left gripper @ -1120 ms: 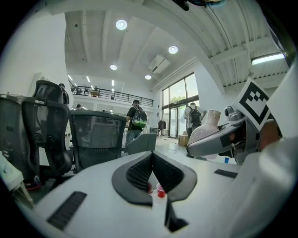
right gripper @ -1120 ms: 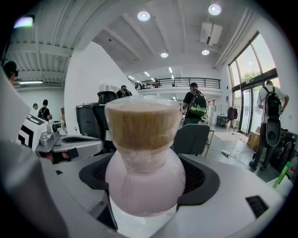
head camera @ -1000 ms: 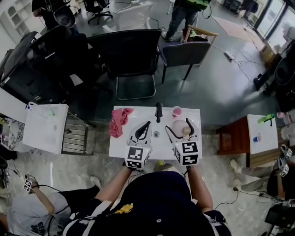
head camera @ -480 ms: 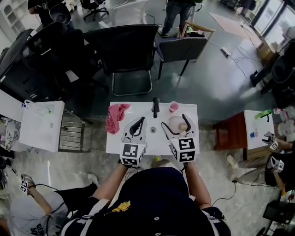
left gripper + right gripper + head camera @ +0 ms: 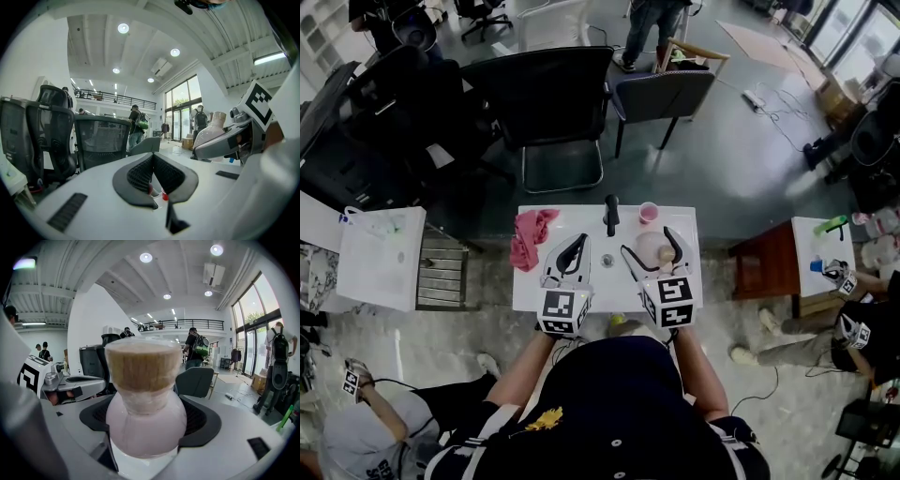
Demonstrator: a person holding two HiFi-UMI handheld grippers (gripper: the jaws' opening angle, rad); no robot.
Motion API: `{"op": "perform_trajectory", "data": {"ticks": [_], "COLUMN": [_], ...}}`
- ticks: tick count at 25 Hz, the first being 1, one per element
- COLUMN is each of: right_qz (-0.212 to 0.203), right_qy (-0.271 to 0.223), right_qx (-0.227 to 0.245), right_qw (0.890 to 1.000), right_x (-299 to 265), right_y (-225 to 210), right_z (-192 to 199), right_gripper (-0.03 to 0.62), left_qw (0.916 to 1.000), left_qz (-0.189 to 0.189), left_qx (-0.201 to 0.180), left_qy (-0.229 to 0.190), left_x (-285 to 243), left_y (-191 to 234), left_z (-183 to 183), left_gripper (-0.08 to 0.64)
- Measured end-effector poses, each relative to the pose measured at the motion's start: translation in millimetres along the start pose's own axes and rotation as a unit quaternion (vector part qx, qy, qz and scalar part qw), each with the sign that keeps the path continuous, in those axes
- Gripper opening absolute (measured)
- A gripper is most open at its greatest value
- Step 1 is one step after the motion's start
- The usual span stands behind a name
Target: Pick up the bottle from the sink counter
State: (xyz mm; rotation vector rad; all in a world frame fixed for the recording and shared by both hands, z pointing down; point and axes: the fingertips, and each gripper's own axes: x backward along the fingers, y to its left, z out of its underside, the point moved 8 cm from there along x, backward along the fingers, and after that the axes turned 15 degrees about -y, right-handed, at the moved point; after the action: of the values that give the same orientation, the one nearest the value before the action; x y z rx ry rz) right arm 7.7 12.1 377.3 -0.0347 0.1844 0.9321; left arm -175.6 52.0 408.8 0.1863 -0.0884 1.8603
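Note:
The bottle (image 5: pixel 657 249), pale pink and round-bellied with a cork-coloured top (image 5: pixel 143 365), stands at the right of the small white sink counter (image 5: pixel 530 286). My right gripper (image 5: pixel 650 246) has its dark pads against both sides of the bottle's belly (image 5: pixel 146 420), shut on it. Whether the bottle's base still touches the counter is hidden. My left gripper (image 5: pixel 577 244) hovers over the middle left of the counter, its jaws closed together (image 5: pixel 153 161) with nothing in them. From the left gripper view, the bottle (image 5: pixel 211 129) shows at the right, inside the other gripper.
A pink cloth (image 5: pixel 531 235) lies at the counter's back left. A black faucet (image 5: pixel 610 214) and a pink cup (image 5: pixel 648 213) stand at the back edge, a drain (image 5: pixel 607 262) between the grippers. Black chairs (image 5: pixel 558 103) stand beyond; a white cabinet (image 5: pixel 380 258) left, a brown stool (image 5: pixel 764 267) right.
The head camera has drifted, so the counter sits slightly higher and further left in view. Both grippers keep their places over the counter, the right one still around the bottle.

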Motion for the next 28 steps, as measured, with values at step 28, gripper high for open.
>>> {"op": "perform_trajectory", "data": {"ticks": [28], "right_qz": [-0.007], "right_qy": [-0.003], "right_qx": [-0.007], "right_qw": [1.0], "right_x": [6.7], "right_y": [-2.7], "right_z": [-1.0], "right_gripper": [0.425], "left_qw": [1.0], "left_qz": [0.001], "left_qx": [-0.004], "left_qy": [0.005], "left_x": [1.0], "left_y": [-3.1], "left_z": [-0.2], "left_gripper": [0.018]}}
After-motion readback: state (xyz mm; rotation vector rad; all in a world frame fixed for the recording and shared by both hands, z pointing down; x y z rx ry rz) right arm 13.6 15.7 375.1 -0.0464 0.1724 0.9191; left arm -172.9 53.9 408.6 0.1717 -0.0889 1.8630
